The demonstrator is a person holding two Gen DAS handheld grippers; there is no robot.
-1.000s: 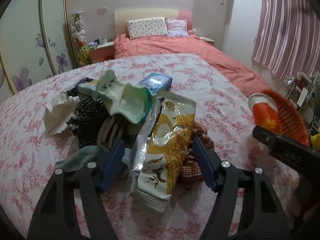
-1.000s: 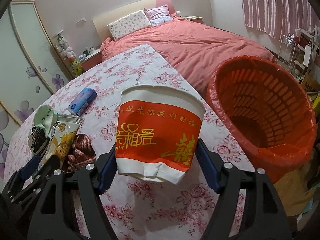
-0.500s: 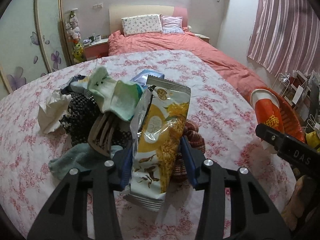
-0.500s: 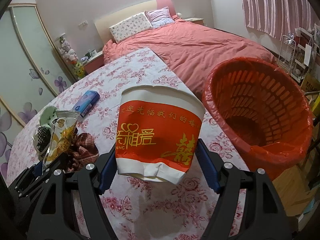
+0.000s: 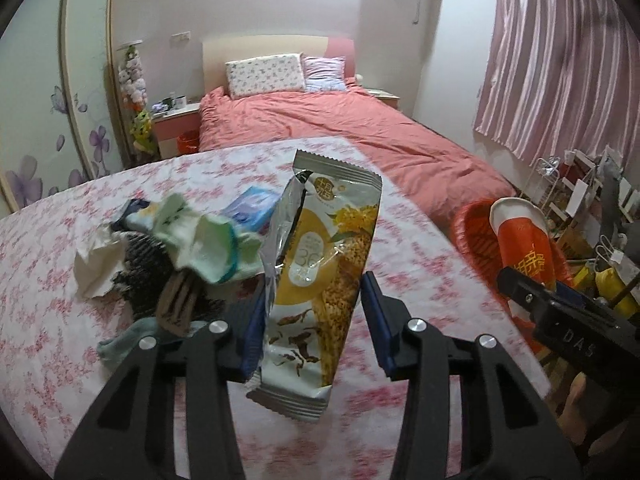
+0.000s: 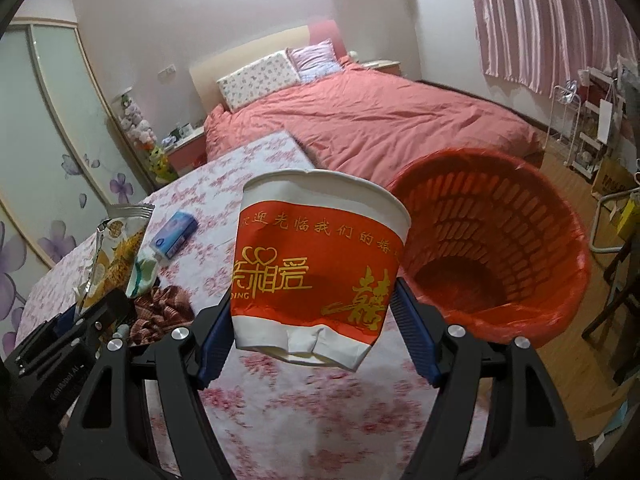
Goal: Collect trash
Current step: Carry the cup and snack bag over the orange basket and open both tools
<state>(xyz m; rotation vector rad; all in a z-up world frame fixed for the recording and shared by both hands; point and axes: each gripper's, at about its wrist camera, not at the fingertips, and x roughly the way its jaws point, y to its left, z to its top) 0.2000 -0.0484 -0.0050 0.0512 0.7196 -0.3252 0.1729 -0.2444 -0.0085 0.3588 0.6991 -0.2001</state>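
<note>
The yellow snack wrapper (image 5: 320,280) hangs upright above the floral bench (image 5: 48,320), pinched by the left gripper (image 5: 312,320) fingers. The right gripper (image 6: 316,332) fingers squeeze a crumpled red paper cup (image 6: 316,272) beside the red basket (image 6: 520,240). Only the left view shows the sock pile (image 5: 200,240) and crumpled tissue (image 5: 96,268); the right view shows the basket's slatted inside.

Snack wrapper (image 5: 320,276) reads "36" (large) — right gripper (image 5: 576,342) body, "DAS".
</note>
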